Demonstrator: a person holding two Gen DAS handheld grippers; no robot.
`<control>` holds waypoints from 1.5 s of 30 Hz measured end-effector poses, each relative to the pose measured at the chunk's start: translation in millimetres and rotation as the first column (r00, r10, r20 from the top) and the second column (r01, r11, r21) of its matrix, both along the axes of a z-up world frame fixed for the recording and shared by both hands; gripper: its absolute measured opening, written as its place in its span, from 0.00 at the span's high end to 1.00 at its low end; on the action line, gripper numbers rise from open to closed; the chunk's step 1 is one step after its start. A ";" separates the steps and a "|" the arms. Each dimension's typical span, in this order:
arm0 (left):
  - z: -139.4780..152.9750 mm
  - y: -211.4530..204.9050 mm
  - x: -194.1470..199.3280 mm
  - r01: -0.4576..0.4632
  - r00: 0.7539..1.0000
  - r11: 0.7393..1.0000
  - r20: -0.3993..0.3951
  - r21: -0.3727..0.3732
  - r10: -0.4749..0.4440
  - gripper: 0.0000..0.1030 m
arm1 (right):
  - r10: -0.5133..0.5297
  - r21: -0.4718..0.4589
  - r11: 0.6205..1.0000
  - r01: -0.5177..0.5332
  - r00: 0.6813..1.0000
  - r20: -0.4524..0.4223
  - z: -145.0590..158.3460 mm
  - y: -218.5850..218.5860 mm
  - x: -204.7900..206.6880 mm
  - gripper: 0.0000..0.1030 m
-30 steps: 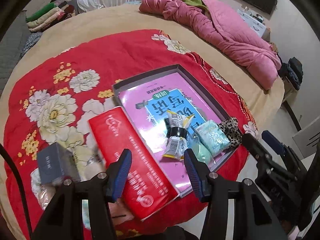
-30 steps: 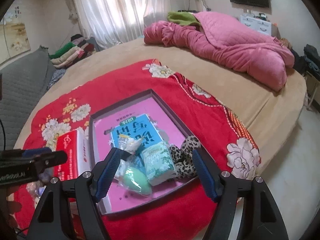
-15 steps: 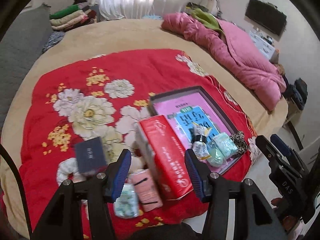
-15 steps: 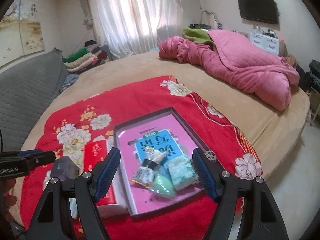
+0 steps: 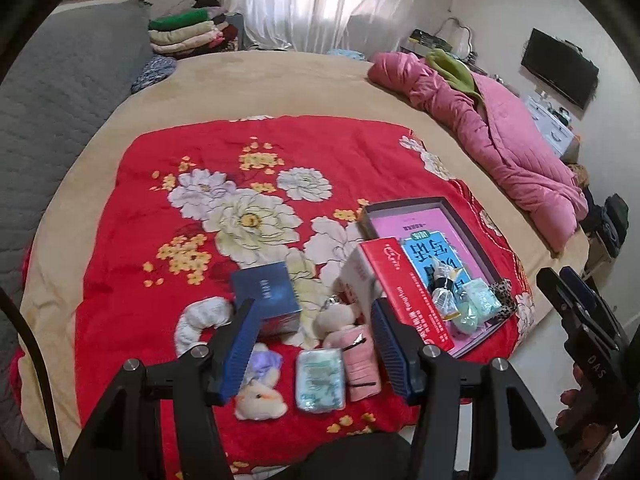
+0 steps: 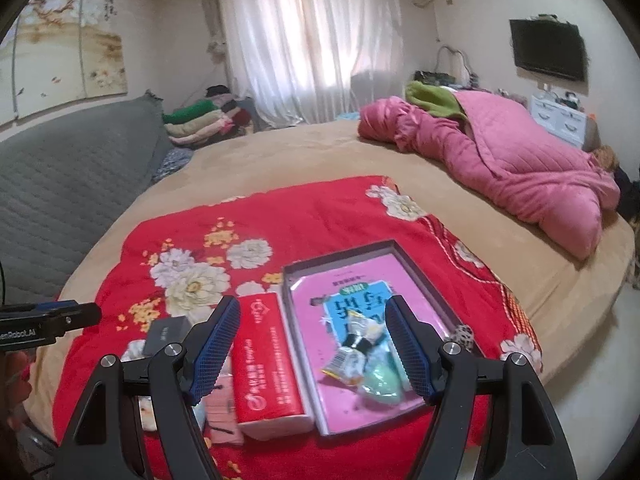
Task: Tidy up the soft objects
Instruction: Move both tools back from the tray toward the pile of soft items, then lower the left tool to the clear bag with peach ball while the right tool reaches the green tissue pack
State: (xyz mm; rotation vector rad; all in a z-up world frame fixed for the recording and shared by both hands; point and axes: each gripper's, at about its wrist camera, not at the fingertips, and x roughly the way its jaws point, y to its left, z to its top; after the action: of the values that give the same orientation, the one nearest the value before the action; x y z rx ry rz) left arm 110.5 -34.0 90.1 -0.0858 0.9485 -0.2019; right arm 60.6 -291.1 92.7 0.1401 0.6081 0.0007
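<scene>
Plainly, both the left gripper (image 5: 312, 344) and right gripper (image 6: 310, 346) hang with jaws spread and empty; a careless dip toward the pink cloth roll (image 5: 360, 360) risks snagging the tissue pack (image 5: 320, 380) beside it.

left tongs (image 5: 312, 350): open, empty | right tongs (image 6: 312, 350): open, empty

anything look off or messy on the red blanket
The red tissue box sits askew, its right edge propped on the rim of the grey tray. Soft items still lie loose beside it, like the pink roll.
</scene>
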 end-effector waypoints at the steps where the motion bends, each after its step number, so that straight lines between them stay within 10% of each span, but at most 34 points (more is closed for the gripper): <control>1: 1.1 5.2 -1.6 -0.009 1.000 1.000 0.003 -0.002 0.009 0.44 | 0.010 -0.001 1.000 -0.010 1.000 0.002 1.8 4.5 -0.5 0.26; 22: -7.1 80.6 -43.5 -0.129 0.991 0.992 -0.020 0.006 0.129 0.44 | 0.190 -0.068 0.979 -0.190 0.982 -0.007 13.3 83.1 -17.1 0.26; 45: -81.0 94.4 -65.0 -0.139 0.978 0.990 -0.156 0.009 0.139 0.44 | 0.311 -0.096 0.938 -0.333 0.931 -0.190 -58.9 123.6 -39.7 0.26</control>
State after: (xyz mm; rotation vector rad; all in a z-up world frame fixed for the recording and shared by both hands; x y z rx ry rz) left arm 45.5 60.4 9.1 -0.1709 1.0949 -0.0672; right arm 20.9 -167.5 33.7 -0.0863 0.7975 0.2709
